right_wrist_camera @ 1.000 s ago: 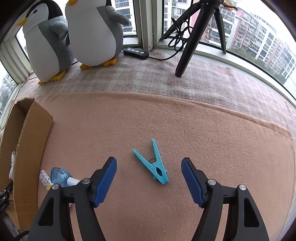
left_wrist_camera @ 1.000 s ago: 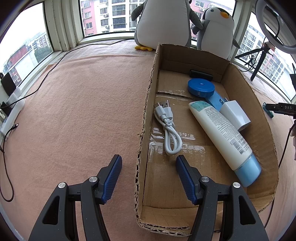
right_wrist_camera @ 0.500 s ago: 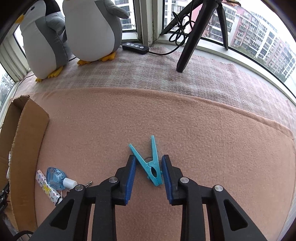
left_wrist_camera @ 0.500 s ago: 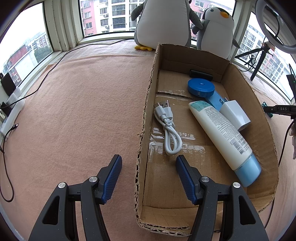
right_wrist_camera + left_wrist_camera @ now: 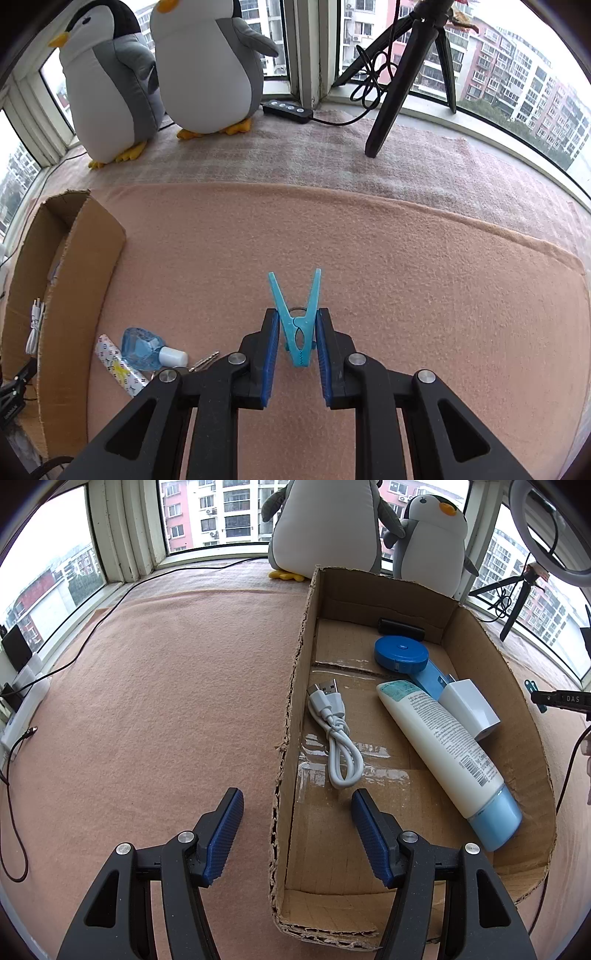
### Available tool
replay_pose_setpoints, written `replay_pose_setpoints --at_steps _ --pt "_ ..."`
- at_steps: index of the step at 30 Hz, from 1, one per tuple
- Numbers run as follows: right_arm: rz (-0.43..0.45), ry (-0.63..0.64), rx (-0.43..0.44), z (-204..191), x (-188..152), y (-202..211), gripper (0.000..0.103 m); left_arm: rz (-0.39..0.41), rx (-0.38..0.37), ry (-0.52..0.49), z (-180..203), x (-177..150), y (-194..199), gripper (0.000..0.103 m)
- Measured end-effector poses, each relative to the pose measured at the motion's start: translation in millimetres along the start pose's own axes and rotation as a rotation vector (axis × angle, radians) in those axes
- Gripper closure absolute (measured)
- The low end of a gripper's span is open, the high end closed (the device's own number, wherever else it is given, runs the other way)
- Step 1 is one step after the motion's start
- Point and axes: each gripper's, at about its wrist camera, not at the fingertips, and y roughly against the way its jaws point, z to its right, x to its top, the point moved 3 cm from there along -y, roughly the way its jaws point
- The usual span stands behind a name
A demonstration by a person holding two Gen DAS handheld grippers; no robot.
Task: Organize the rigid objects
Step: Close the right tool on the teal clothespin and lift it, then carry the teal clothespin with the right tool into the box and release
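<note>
The cardboard box (image 5: 491, 686) is the landmark: to its left lies bare pink blanket (image 5: 166, 701), and the left gripper (image 5: 297, 834) hovers over the box's near left wall with its jaws released, one on each side of that wall, grasping nothing. Inside the box, from left to right, lie a coiled white USB cable (image 5: 338, 734), a blue round tape measure (image 5: 400, 653), a white lotion tube with a blue cap (image 5: 443, 749) and a white charger block (image 5: 467, 707). To the right of the box, on the blanket, a small blue bottle (image 5: 142, 349) and a white patterned tube (image 5: 118, 369) lie just beside its outer wall; further right, the right gripper (image 5: 297, 345) has its jaws clenched on a turquoise clothespin (image 5: 297, 325), whose two legs fan out forward
</note>
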Motion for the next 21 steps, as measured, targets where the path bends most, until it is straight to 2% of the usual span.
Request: replay_pose_setpoints --at_steps 5,11,21 --pt "0.071 0.029 0.04 -28.6 -4.5 31.3 0.085 0.001 0.001 -0.002 -0.7 -0.4 0.4 0.037" --pt "0.138 0.083 0.138 -77.3 -14.3 68.7 0.085 0.001 0.001 -0.003 -1.6 -1.0 1.3 0.038" --pt "0.14 0.214 0.303 -161.4 -41.3 98.5 0.085 0.002 0.001 -0.003 -1.6 -1.0 1.4 0.038"
